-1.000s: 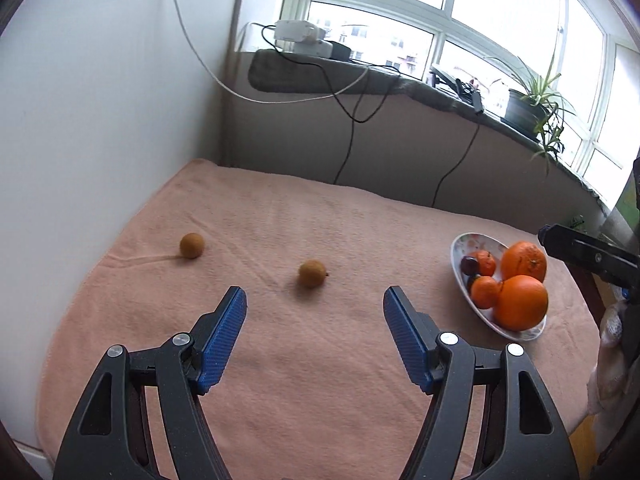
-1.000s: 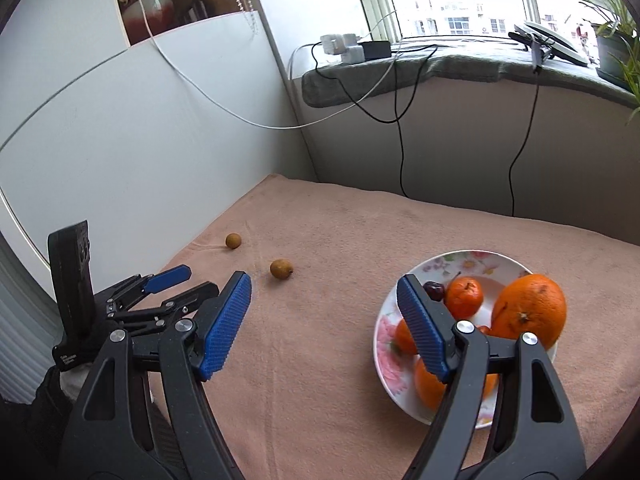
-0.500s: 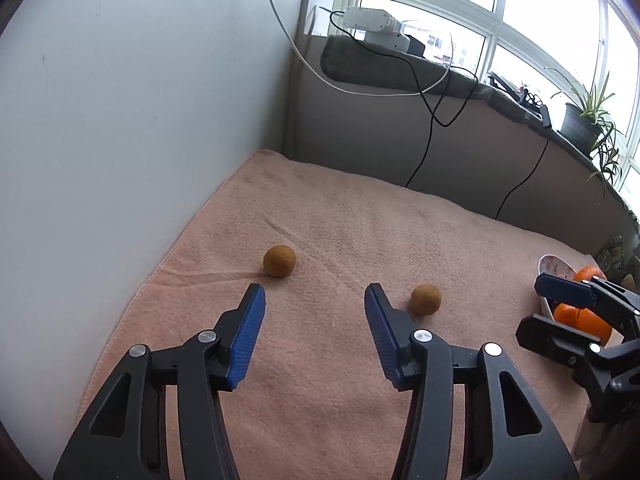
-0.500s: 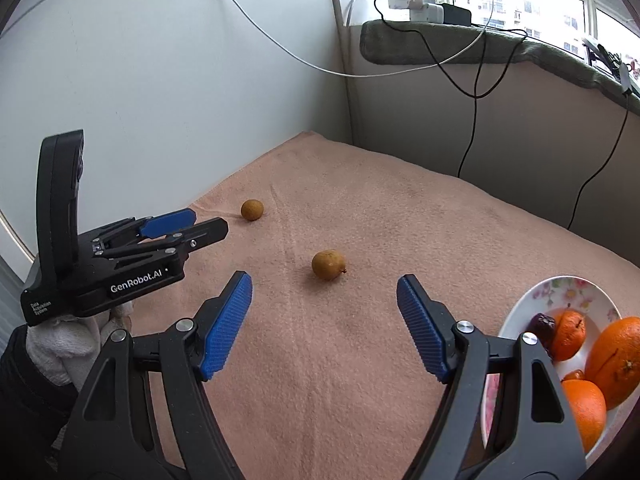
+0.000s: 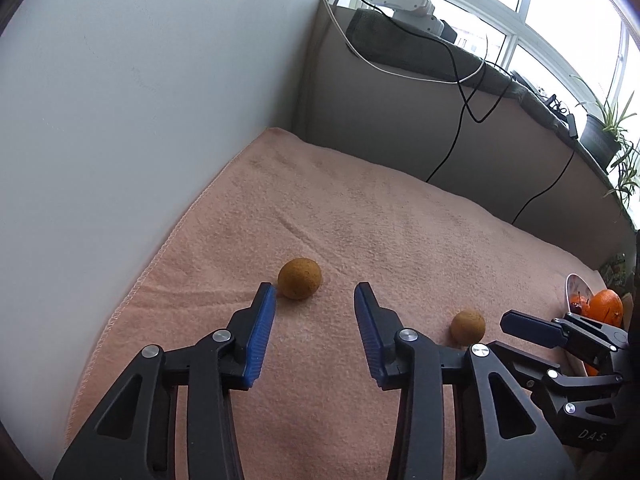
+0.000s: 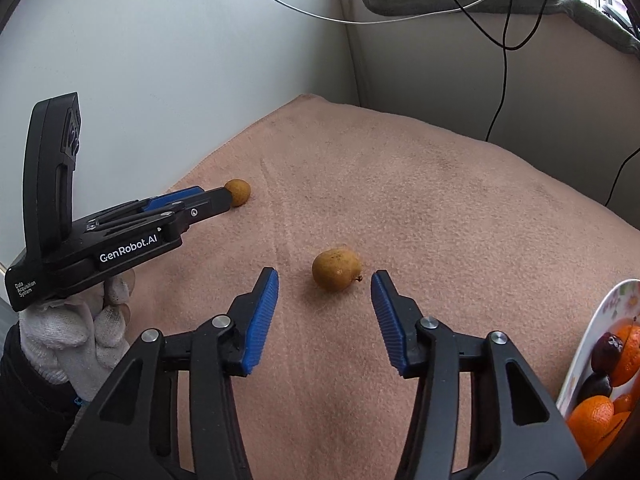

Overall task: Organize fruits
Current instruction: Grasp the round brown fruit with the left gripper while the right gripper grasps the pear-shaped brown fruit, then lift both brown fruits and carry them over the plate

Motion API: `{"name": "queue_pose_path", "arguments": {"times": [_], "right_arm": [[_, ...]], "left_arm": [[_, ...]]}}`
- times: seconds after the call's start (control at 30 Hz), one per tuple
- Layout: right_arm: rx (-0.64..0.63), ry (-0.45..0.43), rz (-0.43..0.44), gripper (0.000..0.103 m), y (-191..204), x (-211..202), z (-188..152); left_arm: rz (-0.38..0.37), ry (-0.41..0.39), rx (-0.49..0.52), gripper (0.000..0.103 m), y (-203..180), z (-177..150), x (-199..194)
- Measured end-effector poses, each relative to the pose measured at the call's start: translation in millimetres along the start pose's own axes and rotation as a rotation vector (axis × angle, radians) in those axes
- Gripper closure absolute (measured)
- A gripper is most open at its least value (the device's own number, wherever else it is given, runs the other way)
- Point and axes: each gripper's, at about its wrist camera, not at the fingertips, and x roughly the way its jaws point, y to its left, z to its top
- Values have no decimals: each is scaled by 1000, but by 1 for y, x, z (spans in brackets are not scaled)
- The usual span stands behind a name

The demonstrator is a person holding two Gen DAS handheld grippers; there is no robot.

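Observation:
Two small brown fruits lie on a pink towel (image 5: 360, 220). One round fruit (image 5: 300, 279) (image 6: 239, 192) sits just beyond the tips of my left gripper (image 5: 314, 294) (image 6: 216, 200), nearer its left finger. The jaws are closing and the pads are not touching it. The other fruit (image 6: 336, 275) (image 5: 468, 324), with a small stem, lies just ahead of the gap of my right gripper (image 6: 325, 278) (image 5: 532, 330). Those jaws are closing too, and their pads stand clear of the fruit.
A flowered plate (image 6: 600, 312) (image 5: 572, 284) at the right edge holds oranges (image 6: 592, 420) and a dark fruit (image 6: 606, 350). A white wall runs along the towel's left side, with a grey ledge and hanging cables behind. A gloved hand (image 6: 76, 328) holds the left gripper.
Both grippers have come forward and down towards the two brown fruits, which now sit close to the fingertips. Both pairs of jaws have narrowed. The plate has slid to the frame's edge.

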Motion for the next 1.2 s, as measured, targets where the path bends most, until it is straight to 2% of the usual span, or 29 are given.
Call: {"name": "queue_pose_path", "arguments": {"times": [0.27, 0.7, 0.97, 1.2], "right_arm": [[-3, 19, 4, 57, 0, 14, 5], [-3, 41, 10, 57, -1, 29, 7], [13, 50, 4, 70, -2, 32, 7], [16, 50, 4, 71, -2, 29, 6]], "left_arm": [[-7, 28, -9, 65, 4, 2, 11], [-14, 60, -33, 67, 12, 10, 24], [-16, 71, -44, 77, 13, 14, 31], [-16, 67, -44, 78, 14, 15, 31]]}}
